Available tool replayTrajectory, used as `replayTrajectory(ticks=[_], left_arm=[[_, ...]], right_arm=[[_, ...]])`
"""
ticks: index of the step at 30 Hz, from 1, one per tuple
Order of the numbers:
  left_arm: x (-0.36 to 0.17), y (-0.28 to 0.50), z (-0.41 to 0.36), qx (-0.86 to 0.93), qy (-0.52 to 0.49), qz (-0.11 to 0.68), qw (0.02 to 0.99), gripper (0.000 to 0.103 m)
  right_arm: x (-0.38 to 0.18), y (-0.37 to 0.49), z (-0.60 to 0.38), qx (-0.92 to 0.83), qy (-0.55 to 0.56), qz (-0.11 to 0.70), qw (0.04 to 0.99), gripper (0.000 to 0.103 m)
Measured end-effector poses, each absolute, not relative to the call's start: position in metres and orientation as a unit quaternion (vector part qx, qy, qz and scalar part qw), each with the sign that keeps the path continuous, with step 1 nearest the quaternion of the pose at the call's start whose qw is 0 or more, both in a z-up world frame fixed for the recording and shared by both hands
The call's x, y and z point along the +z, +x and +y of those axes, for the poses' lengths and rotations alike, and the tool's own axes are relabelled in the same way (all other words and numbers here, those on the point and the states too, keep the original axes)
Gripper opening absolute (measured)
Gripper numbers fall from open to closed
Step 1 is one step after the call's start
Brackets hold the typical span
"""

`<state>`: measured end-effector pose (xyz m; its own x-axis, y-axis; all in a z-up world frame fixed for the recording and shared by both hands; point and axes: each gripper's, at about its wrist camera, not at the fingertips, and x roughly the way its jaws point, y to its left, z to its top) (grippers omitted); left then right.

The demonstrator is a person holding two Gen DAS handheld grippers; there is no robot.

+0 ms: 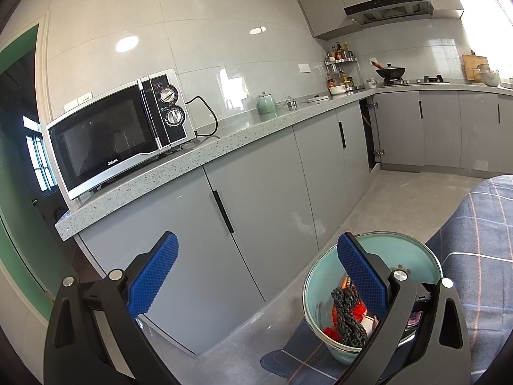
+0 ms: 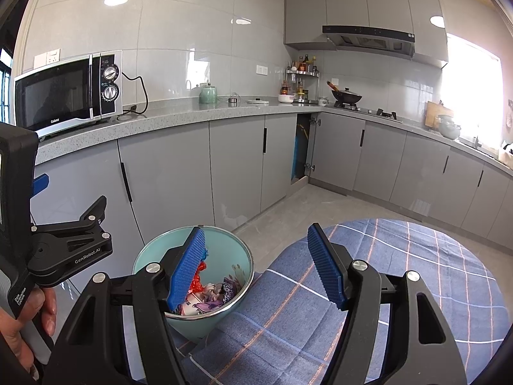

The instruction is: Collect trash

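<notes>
A pale teal bin stands on the floor beside a round table with a blue checked cloth. Inside lie red wrappers, a dark knitted rope piece and crumpled purple and white packets. My left gripper hangs open above the floor and the bin's near rim, nothing between its blue pads. My right gripper is open too, over the gap between bin and table, and holds nothing. In the right wrist view the left gripper's body shows at the left, held by a hand.
Grey cabinets run under a speckled counter with a microwave, a green kettle, a spice rack and a wok on the hob. One corner cabinet door stands ajar. Grey floor lies beyond the bin.
</notes>
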<state>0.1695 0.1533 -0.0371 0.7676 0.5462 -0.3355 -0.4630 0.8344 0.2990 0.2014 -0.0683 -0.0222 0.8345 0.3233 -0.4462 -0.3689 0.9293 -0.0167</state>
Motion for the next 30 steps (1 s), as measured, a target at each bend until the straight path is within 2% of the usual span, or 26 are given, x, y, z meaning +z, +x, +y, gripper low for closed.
replayTrajectory(ticks=[30], left_arm=[[-0.039,0.1707,0.1442,0.266,0.112,0.211,0.934,0.098]], right_arm=[[-0.0236,0.2008,-0.0736,0.176,-0.051,0.224,0.957,0.067]])
